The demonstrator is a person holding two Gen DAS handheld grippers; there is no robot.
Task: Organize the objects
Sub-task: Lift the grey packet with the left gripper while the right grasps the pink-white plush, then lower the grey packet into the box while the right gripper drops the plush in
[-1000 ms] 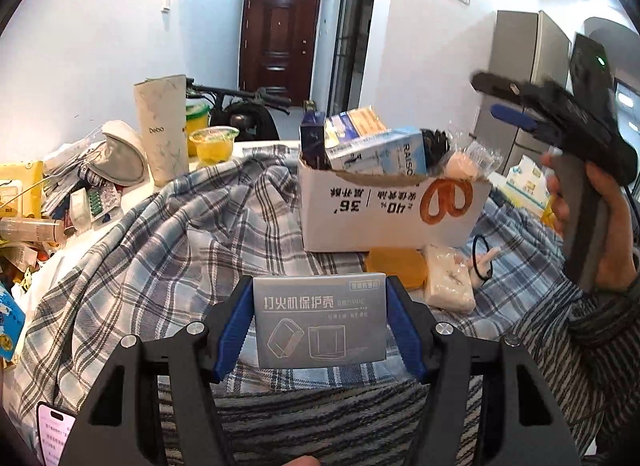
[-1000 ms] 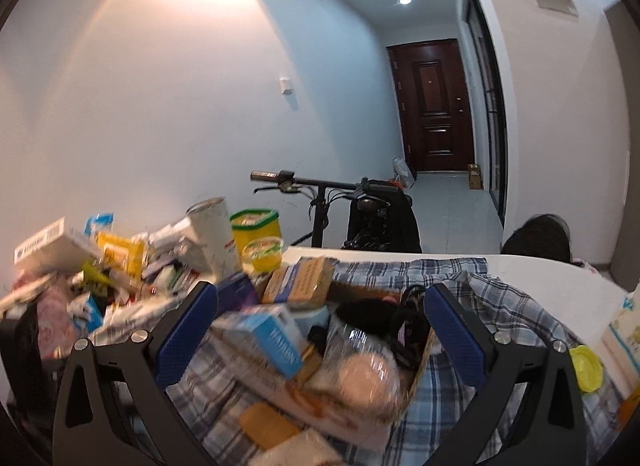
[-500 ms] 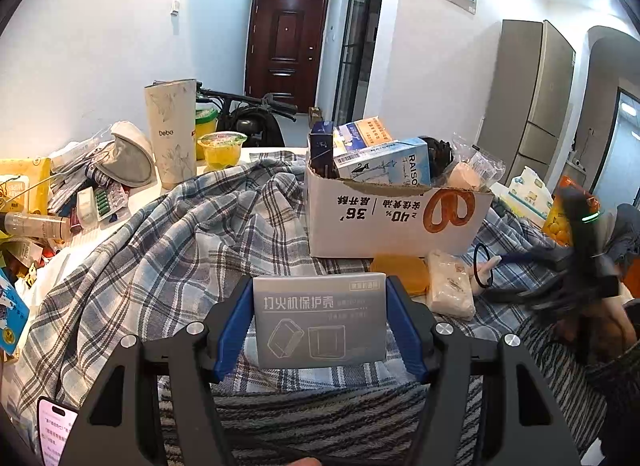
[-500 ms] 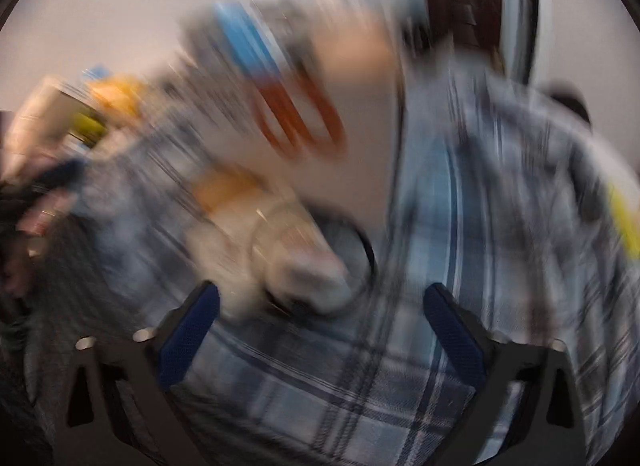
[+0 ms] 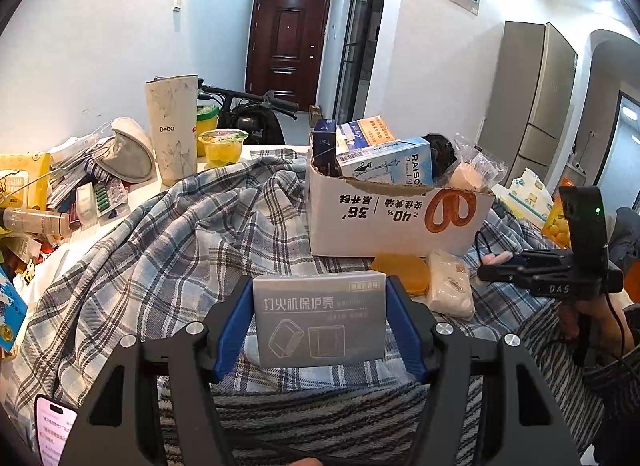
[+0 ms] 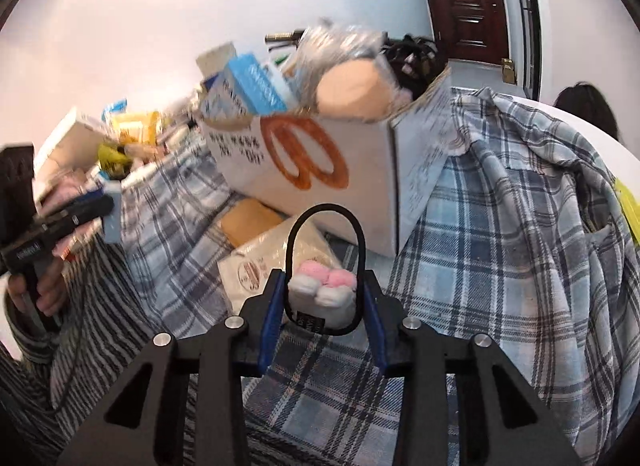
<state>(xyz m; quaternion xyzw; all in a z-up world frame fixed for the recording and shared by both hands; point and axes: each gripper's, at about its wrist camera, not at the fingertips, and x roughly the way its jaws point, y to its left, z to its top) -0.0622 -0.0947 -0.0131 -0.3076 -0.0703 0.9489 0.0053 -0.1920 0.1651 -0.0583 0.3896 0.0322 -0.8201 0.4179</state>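
My left gripper [image 5: 320,318] is shut on a grey lighter-case box [image 5: 320,316], held above the plaid shirt [image 5: 180,242] in front of the white cardboard box [image 5: 384,217], which is full of cartons and packets. My right gripper [image 6: 322,298] is shut on a small white and pink plush charm with a black hair-tie loop [image 6: 322,294], low over the shirt [image 6: 500,266] near the cardboard box [image 6: 360,169]. In the left wrist view the right gripper [image 5: 496,266] sits right of a pale packet [image 5: 450,286] and an orange soap [image 5: 400,270].
Clutter lies at the left: a tall Debo cup [image 5: 172,125], a yellow jelly cup [image 5: 222,145], a grey mask [image 5: 128,153], blister packs, wipes. A phone [image 5: 52,426] lies at the bottom left. Tissue packs [image 5: 524,193] sit at the right. A bicycle stands behind the table.
My right gripper came down from head height to the shirt beside the cardboard box and closed on the plush hair tie. The left gripper kept hold of the grey box, almost still.
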